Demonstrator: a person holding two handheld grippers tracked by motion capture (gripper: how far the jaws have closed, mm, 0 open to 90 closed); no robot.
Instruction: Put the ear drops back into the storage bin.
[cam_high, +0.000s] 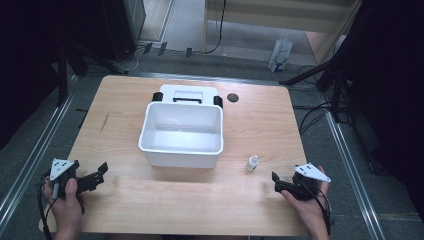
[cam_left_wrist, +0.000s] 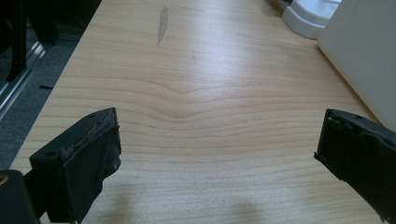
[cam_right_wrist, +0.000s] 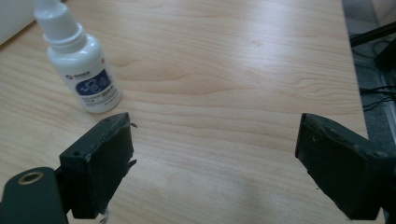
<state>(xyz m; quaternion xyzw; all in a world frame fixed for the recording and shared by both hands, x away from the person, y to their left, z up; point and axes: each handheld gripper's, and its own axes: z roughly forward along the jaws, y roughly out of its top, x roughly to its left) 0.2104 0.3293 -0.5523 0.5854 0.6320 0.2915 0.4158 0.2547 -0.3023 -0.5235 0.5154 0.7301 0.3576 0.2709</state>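
Observation:
A small white dropper bottle (cam_high: 253, 163) (cam_right_wrist: 80, 63) with a blue label stands upright on the wooden table (cam_high: 260, 120), just right of the white plastic bin (cam_high: 182, 135). My right gripper (cam_high: 276, 181) (cam_right_wrist: 215, 154) rests near the table's front right, open, with bare wood between its jaws; the bottle stands just ahead of its left jaw, apart from it. My left gripper (cam_high: 100, 172) (cam_left_wrist: 217, 149) sits at the front left, open over bare wood. The bin's white wall (cam_left_wrist: 369, 51) shows at the right of the left gripper view.
Behind the bin lies its white lid (cam_high: 187, 93) with black clips. A small dark round mark (cam_high: 232, 97) sits on the table behind the bin. Black stands and cables surround the table on the floor. A dark streak (cam_left_wrist: 162, 23) marks the wood at the left.

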